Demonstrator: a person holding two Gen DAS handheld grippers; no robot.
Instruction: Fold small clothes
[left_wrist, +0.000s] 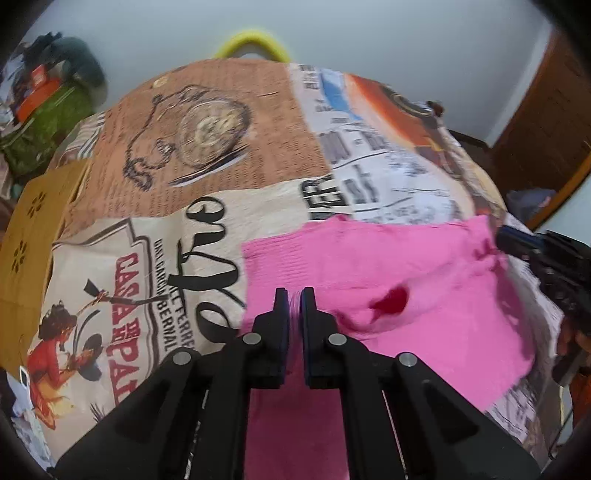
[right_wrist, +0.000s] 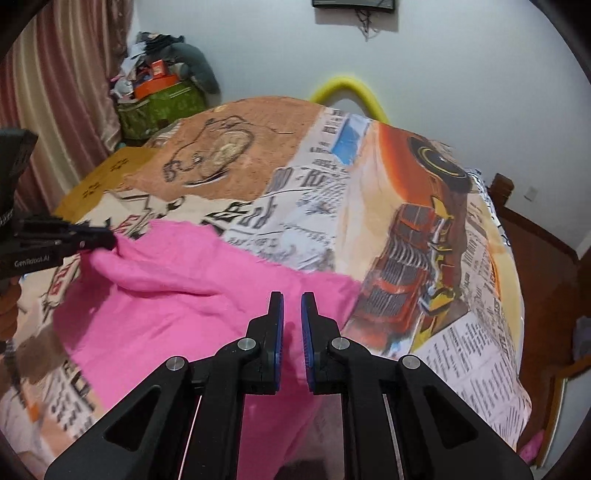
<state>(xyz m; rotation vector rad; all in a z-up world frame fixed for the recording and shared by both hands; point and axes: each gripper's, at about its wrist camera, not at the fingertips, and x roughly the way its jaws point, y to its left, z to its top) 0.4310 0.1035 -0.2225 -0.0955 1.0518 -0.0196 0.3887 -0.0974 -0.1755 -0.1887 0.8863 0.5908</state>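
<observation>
Item: pink garment (right_wrist: 192, 295), spread on the bed (right_wrist: 388, 206) toward its near edge, one edge pinched in both the left hand-held gripper (left_wrist: 294, 295) and right hand-held gripper (right_wrist: 292, 299); carry both corners level, together, keeping the fold square.

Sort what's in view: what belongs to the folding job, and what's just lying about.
Job:
pink garment
left gripper, shut on the pink garment
right gripper, shut on it too
printed bedspread, the work surface

Lying about:
green bag piled with clutter
yellow tube
curtain
</observation>
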